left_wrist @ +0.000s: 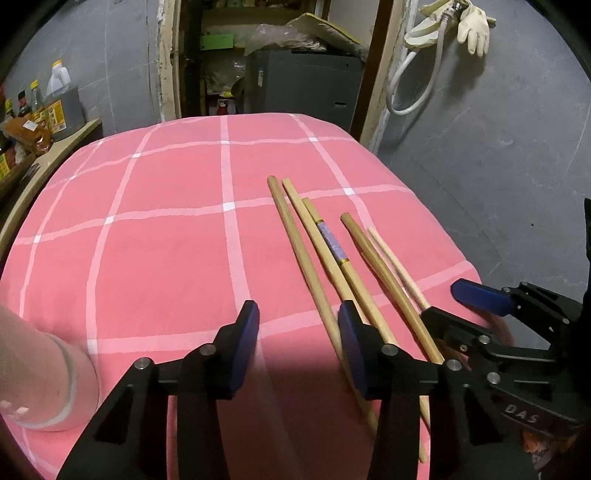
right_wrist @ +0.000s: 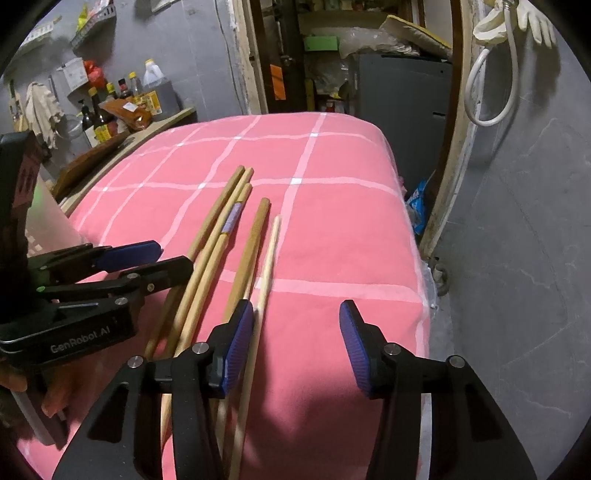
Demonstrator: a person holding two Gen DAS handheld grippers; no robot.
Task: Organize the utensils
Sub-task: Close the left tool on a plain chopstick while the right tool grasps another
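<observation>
Five long wooden chopsticks (left_wrist: pixel 295 236) lying side by side on pink tabletop cloth with a white grid (left_wrist: pixel 166 221), fanned out toward twelve o'clock in both wrist views. One darker stick with a purple band and gold rings (left_wrist: pixel 332 243) third from nine o'clock in the left view; one pale thin stick (right_wrist: pixel 267 266) outermost toward three o'clock.

Left hand-held gripper (left_wrist: pixel 298 354) released, blue pads partly parted with only cloth between them; its three o'clock pad lying over the bundle's near ends, contact not clear. Right hand-held gripper (right_wrist: pixel 296 347) likewise released, jaws partly parted over bare cloth; its nine o'clock pad just beside the pale stick, touching or not cannot be told. Nothing clamped in either one.

Each gripper visible in the other's camera: right one (left_wrist: pixel 458 310) at three o'clock, left one (right_wrist: pixel 173 258) at nine o'clock, both beside the bundle's near ends.

Bottles and a jug on a wooden shelf (right_wrist: pixel 122 107) at ten o'clock. Pale rubber glove (left_wrist: pixel 474 26) and white hose (left_wrist: pixel 410 96) hanging on the grey wall at one o'clock.
</observation>
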